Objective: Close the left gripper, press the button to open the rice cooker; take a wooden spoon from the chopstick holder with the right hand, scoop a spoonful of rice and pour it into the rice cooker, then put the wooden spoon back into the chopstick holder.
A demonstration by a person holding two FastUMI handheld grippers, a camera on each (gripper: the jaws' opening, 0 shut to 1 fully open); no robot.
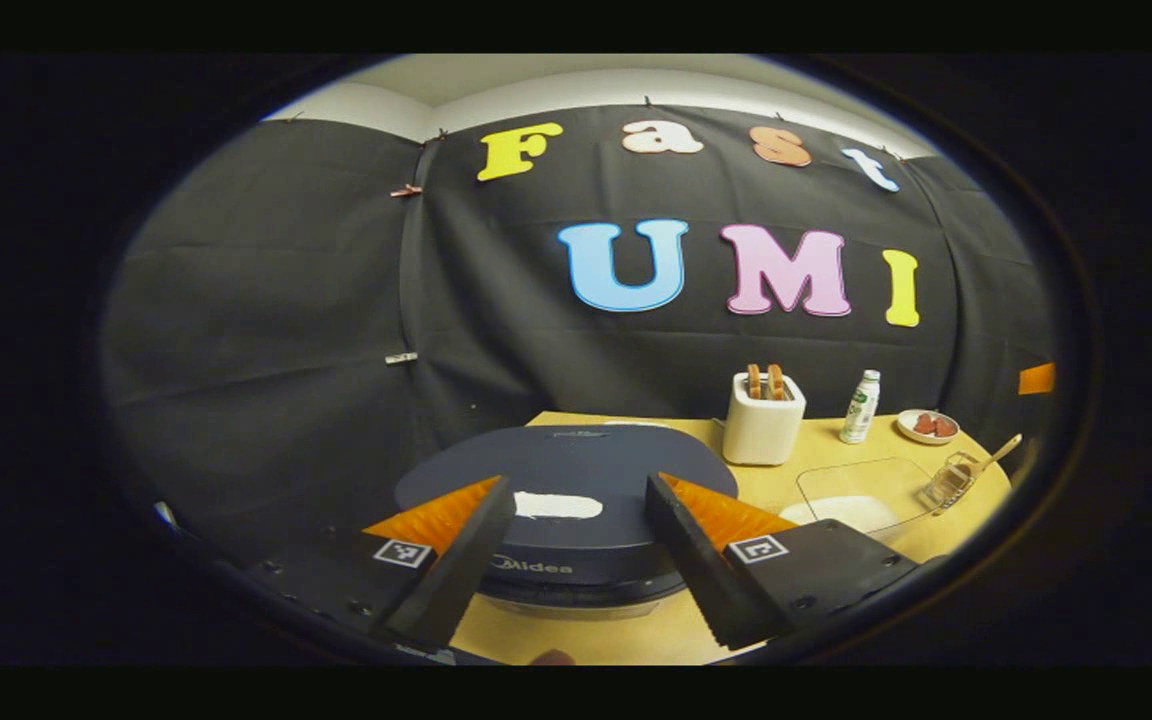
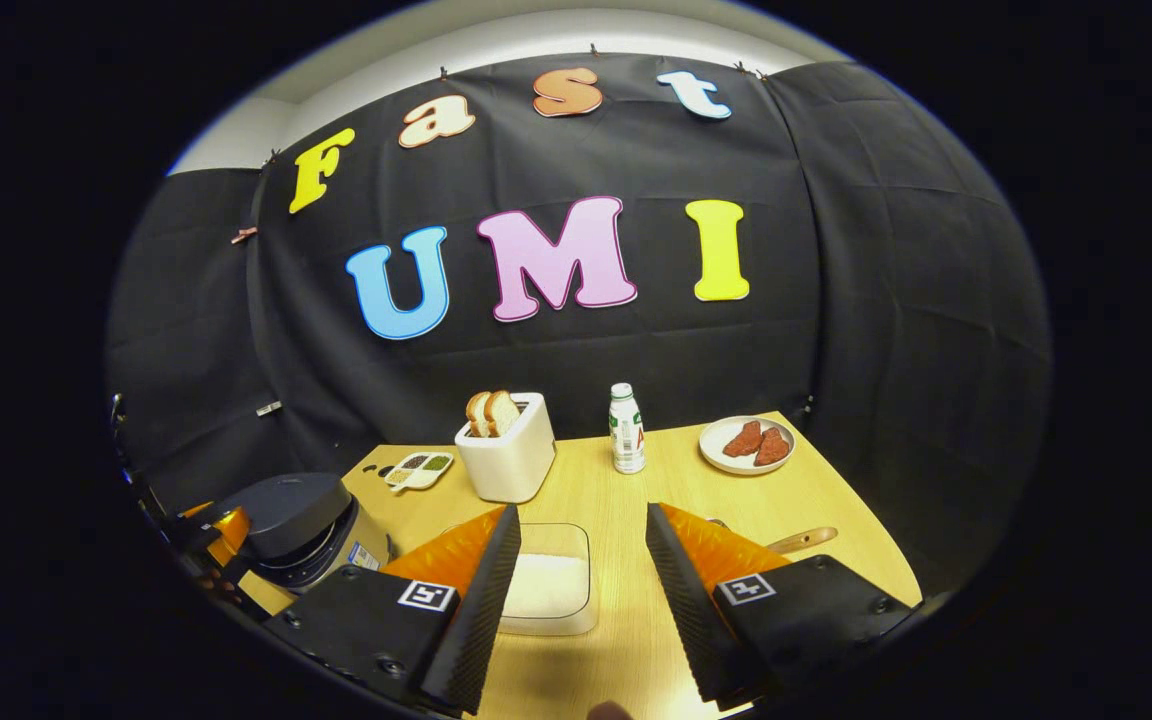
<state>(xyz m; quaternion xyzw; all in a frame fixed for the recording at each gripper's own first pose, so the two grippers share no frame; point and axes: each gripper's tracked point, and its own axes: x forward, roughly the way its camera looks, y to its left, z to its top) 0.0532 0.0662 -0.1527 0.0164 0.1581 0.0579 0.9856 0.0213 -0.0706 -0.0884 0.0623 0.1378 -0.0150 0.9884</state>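
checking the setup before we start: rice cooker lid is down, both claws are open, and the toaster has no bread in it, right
One thing is off: the toaster is not empty. Two slices of bread stand in its slots, as the right gripper view shows. The rest holds: the rice cooker lid is down, and the left claw and the right claw are both open.

The rice cooker (image 1: 576, 530) front carries what looks like the brand "Midea".
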